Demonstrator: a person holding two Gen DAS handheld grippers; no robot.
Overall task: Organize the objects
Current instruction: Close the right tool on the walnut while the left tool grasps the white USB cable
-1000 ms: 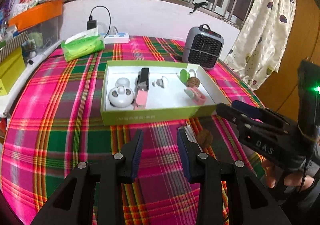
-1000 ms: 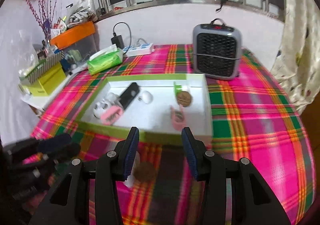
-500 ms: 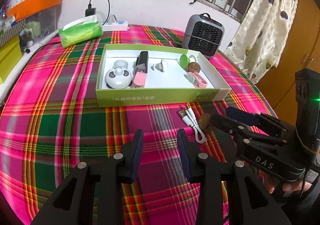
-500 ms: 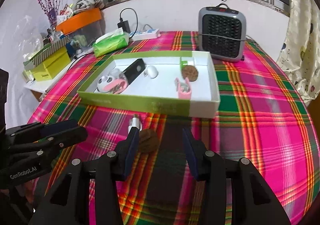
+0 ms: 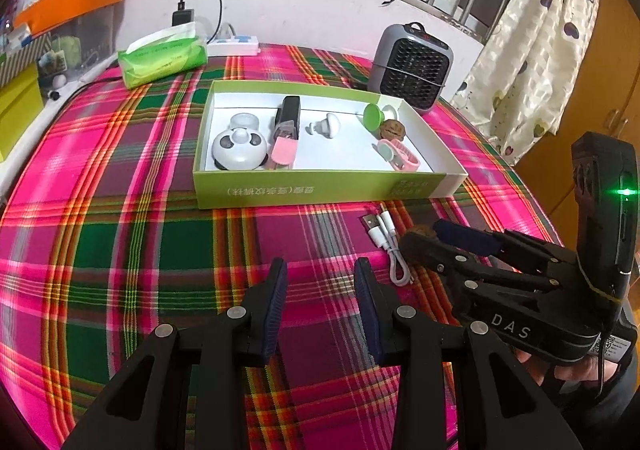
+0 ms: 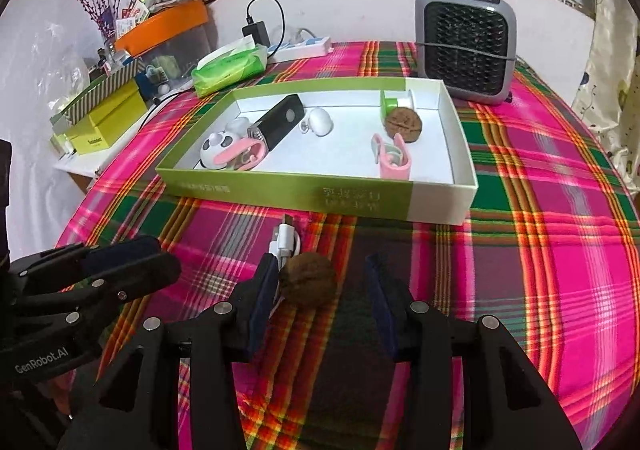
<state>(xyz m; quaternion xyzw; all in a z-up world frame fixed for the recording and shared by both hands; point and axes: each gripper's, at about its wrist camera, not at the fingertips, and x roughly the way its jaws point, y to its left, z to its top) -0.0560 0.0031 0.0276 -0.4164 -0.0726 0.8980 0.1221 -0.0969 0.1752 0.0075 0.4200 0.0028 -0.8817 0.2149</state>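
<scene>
Our right claw (image 6: 320, 286) straddles a walnut (image 6: 307, 285)
Half open: left pad touches it, right pad clear; left claw (image 5: 320, 304) empty, part open.

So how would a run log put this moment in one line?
right claw: open, around walnut | left claw: open, empty | cable: beside walnut

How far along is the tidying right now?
Done: several small items already lie in the green box, one walnut among them. In hand: the right gripper straddles the loose walnut, jaws not yet closed. Left: that walnut and the white cable on the cloth.
</scene>
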